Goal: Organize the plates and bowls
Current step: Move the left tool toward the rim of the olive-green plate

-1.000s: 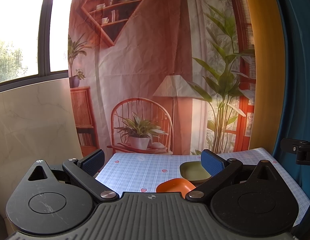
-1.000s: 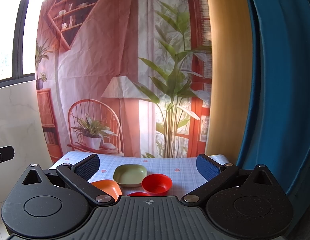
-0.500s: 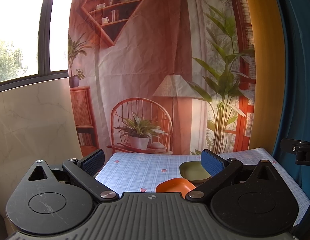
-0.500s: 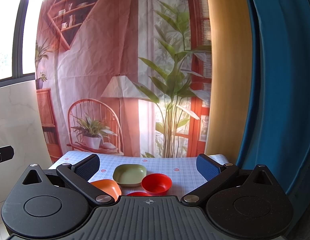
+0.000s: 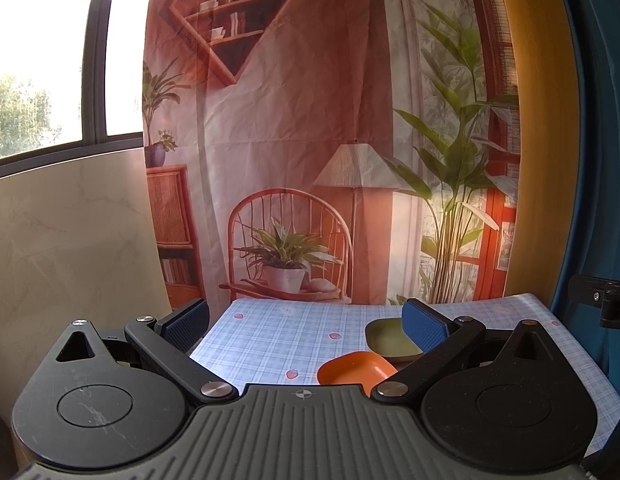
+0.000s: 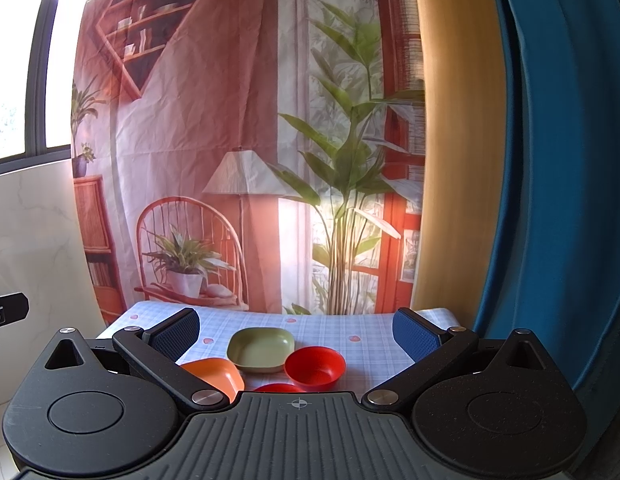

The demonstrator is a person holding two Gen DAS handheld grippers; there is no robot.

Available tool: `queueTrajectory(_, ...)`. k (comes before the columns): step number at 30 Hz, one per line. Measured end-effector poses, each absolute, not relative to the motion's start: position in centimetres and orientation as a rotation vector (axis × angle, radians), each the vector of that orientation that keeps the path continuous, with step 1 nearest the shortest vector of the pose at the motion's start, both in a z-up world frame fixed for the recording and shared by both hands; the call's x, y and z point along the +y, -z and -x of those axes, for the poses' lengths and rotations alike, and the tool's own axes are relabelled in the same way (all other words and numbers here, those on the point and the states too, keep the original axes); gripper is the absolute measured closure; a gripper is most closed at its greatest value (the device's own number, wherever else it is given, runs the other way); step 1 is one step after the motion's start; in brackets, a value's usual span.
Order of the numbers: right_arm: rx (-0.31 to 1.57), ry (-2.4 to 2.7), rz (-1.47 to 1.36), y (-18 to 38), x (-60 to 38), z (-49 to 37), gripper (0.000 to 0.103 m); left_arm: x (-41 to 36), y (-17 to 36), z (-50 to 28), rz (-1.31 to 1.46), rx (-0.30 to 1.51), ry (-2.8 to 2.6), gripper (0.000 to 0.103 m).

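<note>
Both the left hand-held gripper (image 5: 306, 320) and right hand-held gripper (image 6: 296, 330) are hovering spread wide; a square green plastic bowl (image 6: 260, 349) is sitting at twelve o'clock on the checked-cloth desk (image 6: 373, 344).

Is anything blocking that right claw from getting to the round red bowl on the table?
Nothing visible. The right claw is open and empty, and the red bowl lies ahead between its fingers. The green dish and orange dish sit to the left.

No readable text, labels, brands or numbers in either view
</note>
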State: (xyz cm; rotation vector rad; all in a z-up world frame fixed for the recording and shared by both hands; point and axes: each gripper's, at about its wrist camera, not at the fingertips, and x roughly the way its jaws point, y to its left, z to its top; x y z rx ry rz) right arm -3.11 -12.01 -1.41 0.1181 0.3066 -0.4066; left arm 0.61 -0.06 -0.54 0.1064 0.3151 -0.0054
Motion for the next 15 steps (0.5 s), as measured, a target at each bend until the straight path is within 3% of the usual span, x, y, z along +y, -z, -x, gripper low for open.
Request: queueTrajectory(15, 0.237, 0.304, -0.242, 9.5, -15.9, -2.8, 0.000, -0.7, 8.3, -7.8, -0.158, 0.414, -0.030, 0.000)
